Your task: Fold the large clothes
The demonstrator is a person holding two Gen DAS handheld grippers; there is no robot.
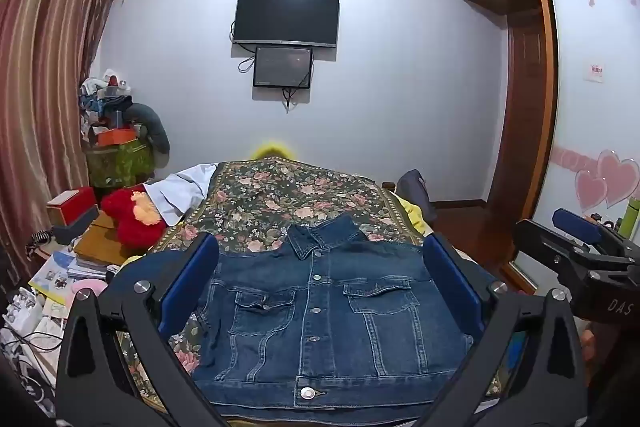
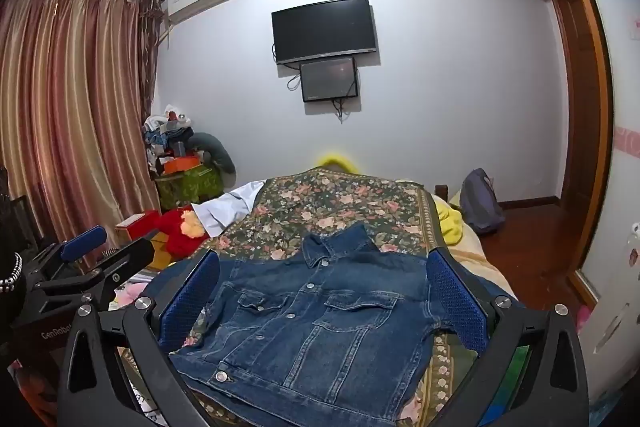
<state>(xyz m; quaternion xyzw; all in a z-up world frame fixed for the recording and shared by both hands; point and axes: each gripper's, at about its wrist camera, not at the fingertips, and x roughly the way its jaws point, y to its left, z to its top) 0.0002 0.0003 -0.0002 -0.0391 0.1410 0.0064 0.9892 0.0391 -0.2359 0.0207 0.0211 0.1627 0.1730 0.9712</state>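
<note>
Denim jacket (image 1: 320, 311) spread flat on the bed (image 1: 280, 195), folding not yet begun.
Left hand-held gripper (image 1: 320, 291) and right hand-held gripper (image 2: 324, 299) hover wide, empty; next, pinch a sleeve edge.

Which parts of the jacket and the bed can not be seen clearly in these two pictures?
- Denim jacket sleeves: both views, behind the blue pads of the open left gripper and open right gripper.
- Jacket hem: cut by the bottom edge.
- Yellow thing beyond the floral bedspread: blurred, mostly hidden.

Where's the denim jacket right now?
In both wrist views the denim jacket lies front up, buttoned, on the floral bedspread, collar toward the far wall.
</note>
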